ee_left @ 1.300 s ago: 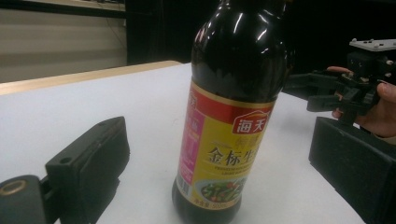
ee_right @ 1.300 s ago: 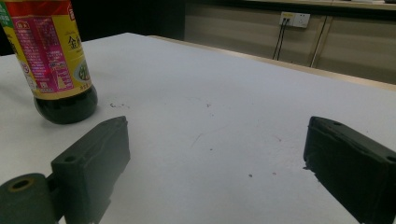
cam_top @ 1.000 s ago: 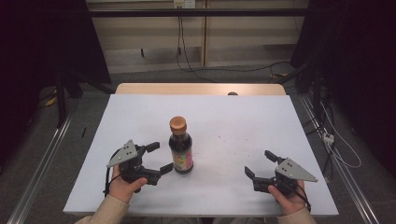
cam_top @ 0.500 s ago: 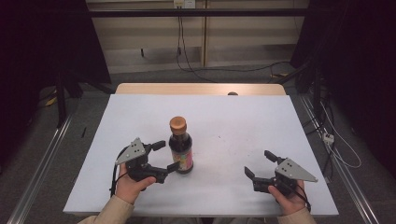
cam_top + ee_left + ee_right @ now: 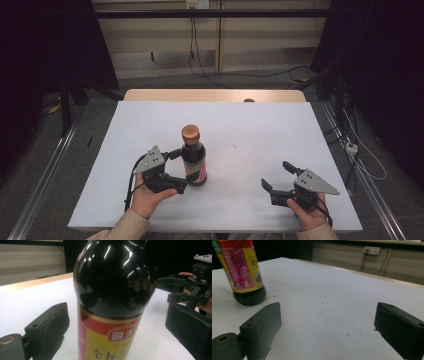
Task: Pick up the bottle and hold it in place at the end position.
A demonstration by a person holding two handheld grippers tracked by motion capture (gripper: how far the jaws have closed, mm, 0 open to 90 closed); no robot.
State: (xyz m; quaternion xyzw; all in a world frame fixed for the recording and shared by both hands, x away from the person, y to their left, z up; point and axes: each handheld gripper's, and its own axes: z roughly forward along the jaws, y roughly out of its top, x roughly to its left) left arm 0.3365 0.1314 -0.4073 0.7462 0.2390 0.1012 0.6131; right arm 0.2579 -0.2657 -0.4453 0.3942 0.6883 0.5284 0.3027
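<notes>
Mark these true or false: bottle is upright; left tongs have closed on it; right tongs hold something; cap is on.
1. The bottle stands upright on the table. True.
2. The left tongs are clamped on it. False: the jaws are open either side of it, gaps visible.
3. The right tongs hold something. False: they are open and empty, apart from the bottle.
4. The brown cap is on. True.

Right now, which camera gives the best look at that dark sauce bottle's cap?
The high view: there the bottle stands whole on the white table, its brown cap plain to see. The left gripper view crops the top, showing the glossy shoulder and label. The right gripper view shows the base and lower label.
</notes>
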